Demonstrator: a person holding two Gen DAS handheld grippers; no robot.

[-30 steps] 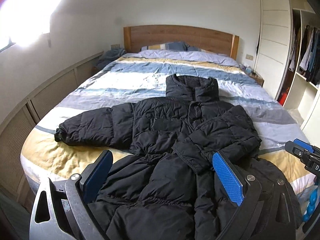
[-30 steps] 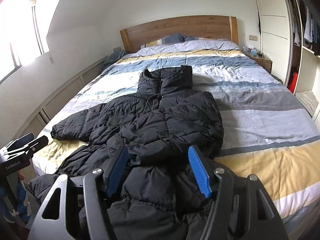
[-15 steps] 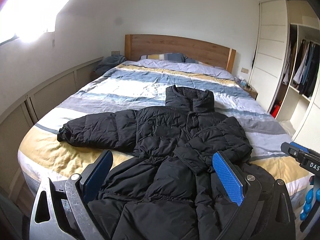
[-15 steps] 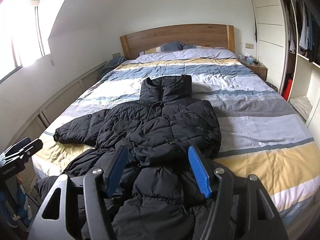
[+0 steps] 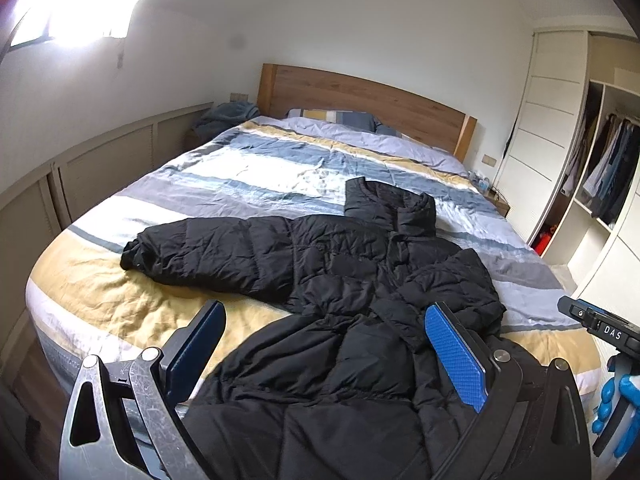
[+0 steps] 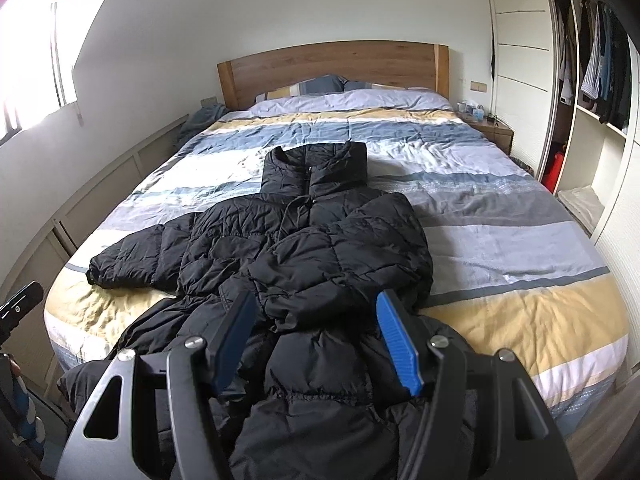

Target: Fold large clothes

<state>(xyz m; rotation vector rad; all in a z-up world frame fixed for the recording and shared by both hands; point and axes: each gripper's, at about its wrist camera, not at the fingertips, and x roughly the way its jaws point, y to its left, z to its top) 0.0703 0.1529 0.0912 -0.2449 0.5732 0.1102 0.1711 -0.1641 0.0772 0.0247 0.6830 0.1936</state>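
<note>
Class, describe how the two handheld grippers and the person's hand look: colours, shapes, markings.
Both the left gripper and right gripper have flat blue textured fingers on black-and-grey metal frames with triangular cutouts and round bolts. One body shows white letters "DAS". The hand wears a blue glove.

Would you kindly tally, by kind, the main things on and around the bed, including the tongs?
Jackets: 1, black, spread on the bed
Beds: 1, with a striped cover
Headboards: 1, wooden
Pillows: 2 that show, at the headboard
Tongs: 2, left tongs and right tongs, both open
Total: 7
</note>
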